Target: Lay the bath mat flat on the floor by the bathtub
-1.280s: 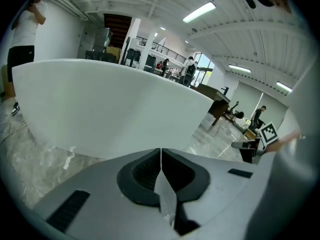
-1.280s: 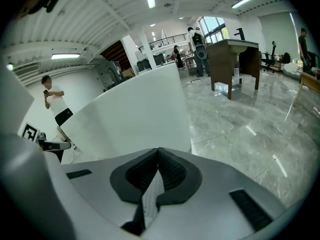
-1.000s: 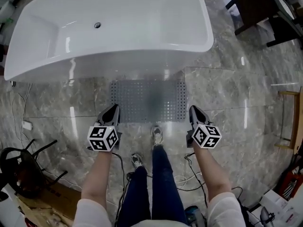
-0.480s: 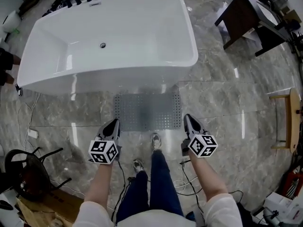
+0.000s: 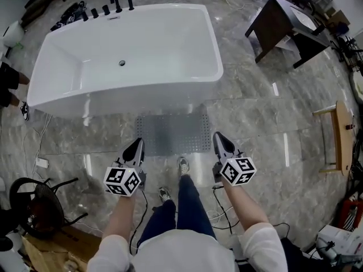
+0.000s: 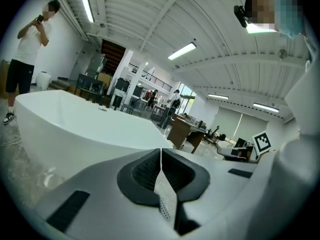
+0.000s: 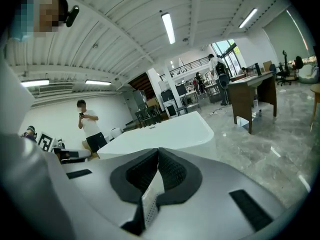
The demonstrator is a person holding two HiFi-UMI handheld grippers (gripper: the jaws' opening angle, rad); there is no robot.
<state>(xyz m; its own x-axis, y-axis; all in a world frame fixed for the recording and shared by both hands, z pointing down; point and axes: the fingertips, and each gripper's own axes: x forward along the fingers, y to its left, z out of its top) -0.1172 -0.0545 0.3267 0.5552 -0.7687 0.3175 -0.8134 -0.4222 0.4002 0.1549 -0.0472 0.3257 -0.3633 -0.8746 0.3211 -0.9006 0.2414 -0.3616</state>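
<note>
Head view shows the grey perforated rubber bath mat (image 5: pixel 173 134) spread ahead of both tools, between them and the white oval bathtub (image 5: pixel 113 103). The left tool (image 5: pixel 138 143) and the right tool (image 5: pixel 217 136) each have their jaws clamped on a near corner of it. I'd lower both hands together, with the near edge taut and parallel to the tub, and let go only once the mat rests on the grey marble floor (image 5: pixel 255 123).

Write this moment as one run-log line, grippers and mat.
left gripper: shut on bath mat | right gripper: shut on bath mat | bath mat: beside bathtub
</note>
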